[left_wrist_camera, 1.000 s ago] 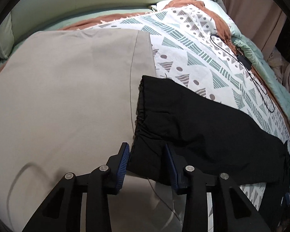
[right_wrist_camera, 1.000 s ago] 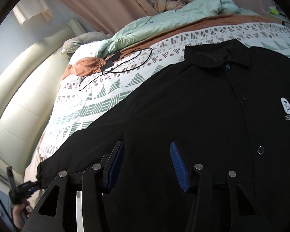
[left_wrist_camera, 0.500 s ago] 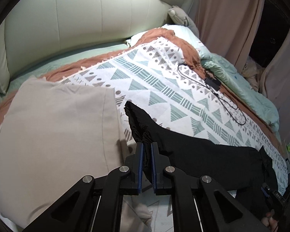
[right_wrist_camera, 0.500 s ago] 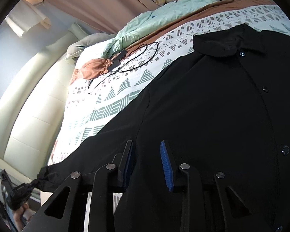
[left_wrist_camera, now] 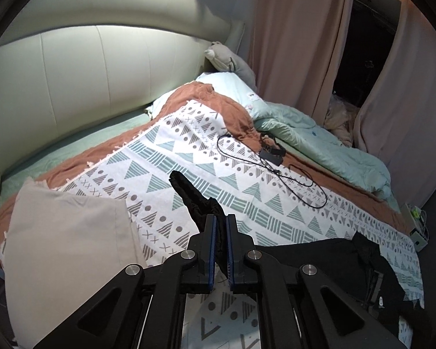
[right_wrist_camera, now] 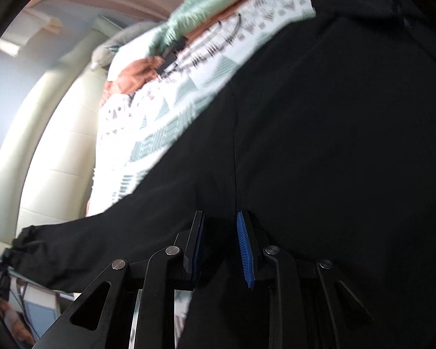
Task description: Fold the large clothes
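A black button-up shirt lies across a bed's white throw with teal triangle print, its left sleeve drawn out long toward the cream padded headboard. The left gripper has its blue pads pinched tight on the sleeve's gathered cuff, which stands up off the throw and points toward 11 o'clock in the left wrist view; the rest of the garment trails away to 4 o'clock. In the right wrist view the sleeve runs from 8 o'clock up into the body, the shoulder seam upright just above the right gripper, whose jaws stand narrowly apart over the black cloth; whether any fabric sits between them cannot be told. A folded beige garment lies at 9 o'clock beside the cuff. A black cable with a small box rests on the throw at 1 o'clock, with a mint duvet bunched beyond it.
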Demonstrator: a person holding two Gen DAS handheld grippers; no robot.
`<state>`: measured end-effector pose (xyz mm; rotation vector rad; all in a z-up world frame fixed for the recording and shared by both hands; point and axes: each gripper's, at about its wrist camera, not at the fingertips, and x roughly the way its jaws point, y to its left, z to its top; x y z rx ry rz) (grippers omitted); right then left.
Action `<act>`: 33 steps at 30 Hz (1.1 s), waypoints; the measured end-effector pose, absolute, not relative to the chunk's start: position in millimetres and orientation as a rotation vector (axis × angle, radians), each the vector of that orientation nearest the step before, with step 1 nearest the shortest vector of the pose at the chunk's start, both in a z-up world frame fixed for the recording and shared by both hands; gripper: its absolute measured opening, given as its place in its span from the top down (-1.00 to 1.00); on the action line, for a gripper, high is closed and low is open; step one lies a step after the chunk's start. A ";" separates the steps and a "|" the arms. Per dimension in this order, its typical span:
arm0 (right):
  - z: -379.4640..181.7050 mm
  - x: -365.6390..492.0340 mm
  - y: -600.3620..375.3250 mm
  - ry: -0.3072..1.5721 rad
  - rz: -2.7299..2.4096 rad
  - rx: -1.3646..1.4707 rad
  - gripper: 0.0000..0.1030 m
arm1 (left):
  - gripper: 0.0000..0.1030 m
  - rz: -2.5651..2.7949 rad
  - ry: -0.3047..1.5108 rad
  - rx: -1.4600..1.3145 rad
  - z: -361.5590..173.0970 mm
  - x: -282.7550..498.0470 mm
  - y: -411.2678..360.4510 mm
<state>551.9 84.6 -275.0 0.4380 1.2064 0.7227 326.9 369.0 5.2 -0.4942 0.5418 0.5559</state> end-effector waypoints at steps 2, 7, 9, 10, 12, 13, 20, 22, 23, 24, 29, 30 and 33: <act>-279.6 552.5 77.3 1.214 0.736 0.517 0.47 | 0.89 0.536 0.524 -0.484 18.5 333.1 360.1; -257.3 545.2 55.8 1.178 0.746 0.561 0.02 | 0.90 0.451 0.473 -0.441 56.6 353.1 323.9; -245.3 539.5 40.0 1.150 0.726 0.571 0.02 | 0.90 0.411 0.453 -0.430 71.9 360.4 307.9; -240.1 536.2 31.1 1.139 0.713 0.571 0.02 | 0.90 0.390 0.444 -0.425 80.3 364.9 298.7; -227.0 531.0 11.8 1.112 0.684 0.565 0.02 | 0.90 0.350 0.430 -0.414 95.3 374.1 281.1; -219.7 527.9 2.1 1.094 0.668 0.554 0.02 | 0.90 0.327 0.424 -0.405 104.3 380.6 270.5; -174.7 509.2 -81.9 0.968 0.538 0.533 0.01 | 0.90 0.206 0.433 -0.323 145.9 426.2 199.5; -170.1 502.4 -109.4 0.941 0.482 0.542 0.01 | 0.90 0.181 0.446 -0.316 151.7 439.5 182.3; -168.9 499.1 -123.1 0.930 0.456 0.548 0.01 | 0.90 0.170 0.452 -0.310 154.2 446.6 173.6; -168.2 496.9 -133.9 0.922 0.437 0.556 0.01 | 0.90 0.162 0.457 -0.302 156.7 453.4 164.5; -168.9 494.0 -180.7 0.900 0.337 0.578 0.01 | 0.90 0.110 0.486 -0.254 164.9 483.4 121.9; -169.8 497.3 -183.7 0.901 0.327 0.590 0.01 | 0.90 0.097 0.491 -0.244 165.7 489.6 112.2; -169.8 500.3 -212.7 0.897 0.307 0.632 0.01 | 0.90 0.052 0.505 -0.229 165.2 508.0 84.5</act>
